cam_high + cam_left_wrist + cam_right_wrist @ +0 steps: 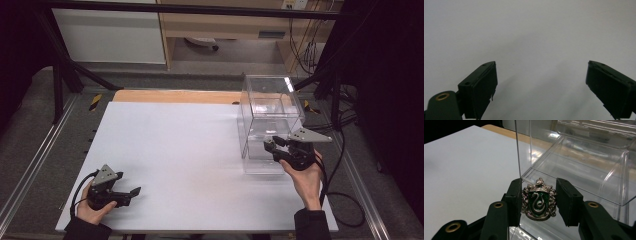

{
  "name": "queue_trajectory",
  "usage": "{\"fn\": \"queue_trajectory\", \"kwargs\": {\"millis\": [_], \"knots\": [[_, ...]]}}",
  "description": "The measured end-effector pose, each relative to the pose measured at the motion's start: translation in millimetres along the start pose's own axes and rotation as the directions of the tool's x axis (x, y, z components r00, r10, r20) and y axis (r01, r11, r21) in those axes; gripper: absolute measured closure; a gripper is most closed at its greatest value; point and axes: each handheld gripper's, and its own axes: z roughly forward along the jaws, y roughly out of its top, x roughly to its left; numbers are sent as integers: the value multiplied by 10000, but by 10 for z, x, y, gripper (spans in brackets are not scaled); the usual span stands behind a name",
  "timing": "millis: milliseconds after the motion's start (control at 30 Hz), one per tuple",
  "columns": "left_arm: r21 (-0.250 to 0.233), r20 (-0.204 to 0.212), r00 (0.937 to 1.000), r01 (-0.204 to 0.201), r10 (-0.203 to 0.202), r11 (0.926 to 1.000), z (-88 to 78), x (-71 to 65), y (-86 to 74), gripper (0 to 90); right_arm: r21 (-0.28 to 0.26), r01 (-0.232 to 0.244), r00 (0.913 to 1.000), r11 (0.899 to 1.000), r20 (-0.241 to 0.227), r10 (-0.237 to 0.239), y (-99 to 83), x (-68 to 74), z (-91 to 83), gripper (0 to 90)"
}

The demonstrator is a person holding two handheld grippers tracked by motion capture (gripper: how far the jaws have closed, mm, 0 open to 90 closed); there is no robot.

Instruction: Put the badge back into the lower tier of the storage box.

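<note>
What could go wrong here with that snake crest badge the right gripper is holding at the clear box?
The right gripper pinches the crest badge only by its ornate side edges, so it might twist or slip out. The clear box has thin see-through walls, one edge right beside a jaw; a jaw could knock it and shift the box. The left gripper rests open on the white table, far away, so nothing steadies the box.

Bench middle and left: the white bench [175,160] lies bare, with free passage across it.
Right side: a clear box [270,120] stands upright and blocks the way.
Box front: open, facing the right gripper [539,202], whose crest badge [539,201] sits at the opening's edge.
Left gripper [132,192]: bare bench ahead of its spread jaws.
Far edge: dark frame bars [65,70] stand past the bench.
</note>
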Motion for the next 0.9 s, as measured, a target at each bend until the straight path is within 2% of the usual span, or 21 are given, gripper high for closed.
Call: {"fn": "queue_trajectory", "kwargs": {"millis": [333,900], "knots": [[-10,-3,10000,-4,4,10000,-1,2,0,99,329,-142,9998,9994,135,138,2,-82,125,578],[-15,-9,10000,-10,10,10000,-4,2,0,99,800,-338,9993,9962,169,325,-104,-120,247,578]]}}
